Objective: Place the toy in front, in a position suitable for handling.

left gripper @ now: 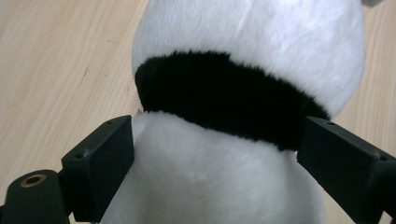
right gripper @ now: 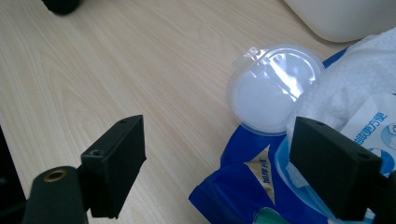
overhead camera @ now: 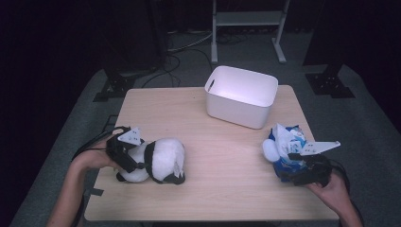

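I see the left gripper point(overhead camera: 137, 163) at the table's point(overhead camera: 222, 184) near-left, jaws spread around the plush panda point(overhead camera: 161, 161), each jaw touching its white fur; the right gripper point(overhead camera: 298, 172) at near-right has jaws spread over the blue wipes pack point(overhead camera: 286, 146), apparently not clamping it; the pack's round lid point(right gripper: 273, 88) stands open; the white bin point(overhead camera: 242, 96) sits farther back.

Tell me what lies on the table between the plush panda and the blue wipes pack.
Nothing: in the high view, bare light wooden tabletop separates the black-and-white plush panda from the blue plastic wipes pack.
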A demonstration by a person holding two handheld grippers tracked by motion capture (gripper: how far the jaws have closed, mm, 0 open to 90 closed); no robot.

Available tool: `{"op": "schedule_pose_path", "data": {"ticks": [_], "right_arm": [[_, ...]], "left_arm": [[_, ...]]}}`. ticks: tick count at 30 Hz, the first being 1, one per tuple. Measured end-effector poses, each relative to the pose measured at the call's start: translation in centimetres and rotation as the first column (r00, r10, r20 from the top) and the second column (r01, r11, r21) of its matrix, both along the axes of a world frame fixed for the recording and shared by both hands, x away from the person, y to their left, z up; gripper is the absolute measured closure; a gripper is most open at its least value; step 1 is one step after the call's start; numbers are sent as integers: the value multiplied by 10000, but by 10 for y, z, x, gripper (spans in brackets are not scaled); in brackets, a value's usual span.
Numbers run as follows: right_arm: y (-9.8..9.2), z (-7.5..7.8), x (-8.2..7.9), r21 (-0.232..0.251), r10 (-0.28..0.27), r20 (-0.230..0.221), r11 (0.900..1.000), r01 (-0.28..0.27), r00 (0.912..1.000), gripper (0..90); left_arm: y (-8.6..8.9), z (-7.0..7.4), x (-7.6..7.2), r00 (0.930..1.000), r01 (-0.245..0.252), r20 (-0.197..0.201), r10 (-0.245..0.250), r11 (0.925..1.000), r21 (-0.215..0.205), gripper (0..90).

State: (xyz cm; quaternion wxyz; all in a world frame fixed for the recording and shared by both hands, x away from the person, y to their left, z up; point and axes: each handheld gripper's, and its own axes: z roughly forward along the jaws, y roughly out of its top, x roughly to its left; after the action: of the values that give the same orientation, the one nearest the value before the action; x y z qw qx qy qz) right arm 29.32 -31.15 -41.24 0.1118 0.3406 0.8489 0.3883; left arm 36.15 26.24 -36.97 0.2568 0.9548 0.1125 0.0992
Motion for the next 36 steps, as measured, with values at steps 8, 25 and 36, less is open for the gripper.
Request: {"op": "schedule_pose_path", "data": {"ticks": [8,25,36], "right_arm": [[3,-3,2,-42,125,-164,9999,-125,9998,170],[3,2,-1,311,156,58,9994,-158,9999,170],[1,4,-1,475,82,118,9988,-87,9999,170]], "left_arm": [[-14,-13,17,9936,981,-593,-964,9948,263,31],[-6,-18,9,9888,1486,-53,-1491,9876,-498,292],[7,-3,3,9884,1508,335,-1479,9818,-1157,363]]}}
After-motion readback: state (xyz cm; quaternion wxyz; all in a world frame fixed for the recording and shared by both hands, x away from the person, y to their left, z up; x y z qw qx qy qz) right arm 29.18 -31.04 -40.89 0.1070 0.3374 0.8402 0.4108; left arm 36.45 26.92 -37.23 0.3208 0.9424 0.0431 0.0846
